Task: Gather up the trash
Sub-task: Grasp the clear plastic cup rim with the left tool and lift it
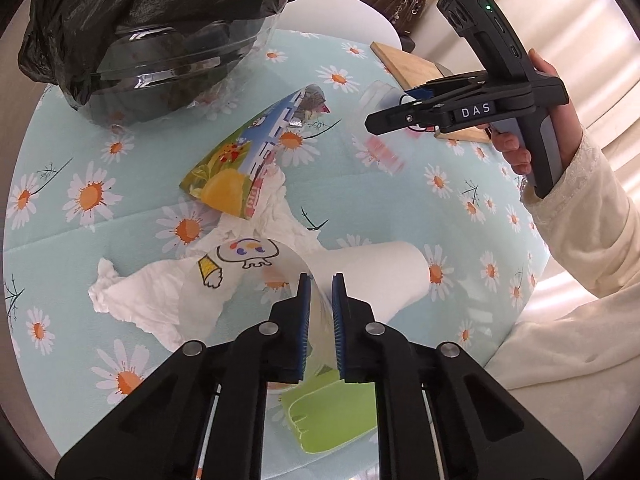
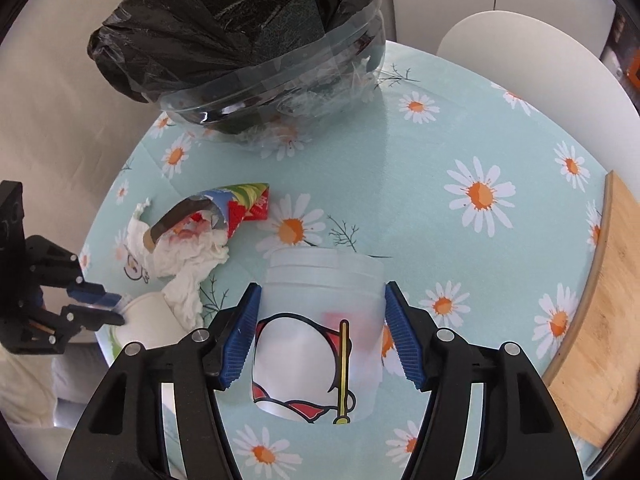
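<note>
My left gripper [image 1: 321, 278] is shut on the wall of a white paper cup [image 1: 372, 272] that lies on its side on the daisy tablecloth; the right wrist view shows the left gripper [image 2: 120, 311] pinching the cup's rim [image 2: 140, 320]. My right gripper [image 2: 322, 286] has both blue pads pressed against a translucent plastic cup [image 2: 320, 320] with a cartoon print. In the left wrist view that gripper [image 1: 384, 114] is over the blurred cup [image 1: 376, 140]. A colourful snack wrapper [image 1: 240, 168] [image 2: 244, 204] and crumpled white tissue [image 1: 152, 300] [image 2: 188, 264] lie between the two.
A clear bowl [image 2: 280, 92] lined with a black trash bag [image 1: 160, 20] [image 2: 240, 20] stands at the far side of the round table [image 2: 400, 180]. A wooden board [image 2: 592, 320] lies at the right edge. A white chair [image 2: 520, 60] is behind the table. A cream sleeve [image 1: 580, 220] holds the right gripper.
</note>
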Demonstrator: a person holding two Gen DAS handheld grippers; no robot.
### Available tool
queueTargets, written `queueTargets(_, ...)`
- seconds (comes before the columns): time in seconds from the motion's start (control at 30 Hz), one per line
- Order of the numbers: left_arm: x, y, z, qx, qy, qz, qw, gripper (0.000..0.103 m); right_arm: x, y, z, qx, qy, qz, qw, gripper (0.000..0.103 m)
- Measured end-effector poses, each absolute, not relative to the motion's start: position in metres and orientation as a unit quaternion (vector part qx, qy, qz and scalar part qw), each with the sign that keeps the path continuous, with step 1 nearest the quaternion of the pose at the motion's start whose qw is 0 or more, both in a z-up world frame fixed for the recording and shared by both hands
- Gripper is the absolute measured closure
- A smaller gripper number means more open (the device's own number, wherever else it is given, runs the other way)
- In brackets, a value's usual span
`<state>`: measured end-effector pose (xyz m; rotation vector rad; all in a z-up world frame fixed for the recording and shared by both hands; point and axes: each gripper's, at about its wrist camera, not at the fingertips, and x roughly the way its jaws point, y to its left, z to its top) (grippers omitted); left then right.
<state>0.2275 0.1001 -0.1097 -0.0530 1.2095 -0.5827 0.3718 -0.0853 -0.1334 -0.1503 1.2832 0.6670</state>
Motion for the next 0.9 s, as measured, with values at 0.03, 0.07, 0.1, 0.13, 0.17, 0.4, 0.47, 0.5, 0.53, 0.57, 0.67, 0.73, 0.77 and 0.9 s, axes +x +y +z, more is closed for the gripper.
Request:
queueTargets(0.03,0.226,0.099,-0.109,-0.021,0.560,-0.267,0.784,0.094,0.369,-0.087,-0.132,-0.067,0.586,0.304,0.748,0.045)
queueTargets(0.07,0.224,0.100,-0.108,-0.017,0.559,-0.264,0.786,0.095,0.366,-0.090,-0.129,-0.065,0.584,0.304,0.750,0.045)
queueTargets(0.1,0.223,0.101,-0.107,-0.014,0.559,-0.261,0.787,0.095,0.363,-0.092,-0.127,-0.065,0.583,0.303,0.751,0.045)
queueTargets(0.13,0.220,0.103,-0.106,-0.010,0.558,-0.258,0.789,0.096,0.360,-0.093,-0.126,-0.066,0.581,0.302,0.753,0.045)
queueTargets(0.17,0.218,0.104,-0.105,-0.008,0.556,-0.256,0.791,0.096,0.357,-0.093,-0.124,-0.068,0.579,0.301,0.755,0.045)
queueTargets(0.4,0.204,0.114,-0.086,-0.005,0.535,-0.248,0.808,0.097,0.340,-0.096,-0.111,-0.071,0.568,0.297,0.764,0.045)
queueTargets(0.47,0.199,0.115,-0.082,-0.006,0.530,-0.248,0.811,0.097,0.334,-0.096,-0.108,-0.071,0.563,0.298,0.768,0.045)
queueTargets(0.5,0.197,0.115,-0.080,-0.005,0.528,-0.248,0.812,0.097,0.331,-0.096,-0.106,-0.069,0.561,0.299,0.769,0.045)
queueTargets(0.53,0.195,0.116,-0.080,-0.002,0.528,-0.247,0.813,0.097,0.329,-0.096,-0.105,-0.069,0.559,0.299,0.770,0.045)
queueTargets(0.57,0.194,0.116,-0.080,-0.001,0.529,-0.246,0.812,0.097,0.327,-0.095,-0.104,-0.069,0.558,0.300,0.771,0.045)
queueTargets(0.67,0.194,0.118,-0.083,0.000,0.530,-0.233,0.816,0.097,0.320,-0.097,-0.102,-0.066,0.555,0.299,0.773,0.045)
queueTargets(0.73,0.194,0.120,-0.084,-0.005,0.527,-0.229,0.819,0.096,0.316,-0.099,-0.101,-0.064,0.555,0.299,0.774,0.045)
queueTargets(0.77,0.193,0.121,-0.084,-0.005,0.527,-0.228,0.819,0.091,0.315,-0.100,-0.102,-0.064,0.556,0.299,0.773,0.045)
queueTargets(0.9,0.192,0.123,-0.083,0.010,0.525,-0.227,0.820,0.066,0.311,-0.103,-0.105,-0.061,0.560,0.294,0.772,0.045)
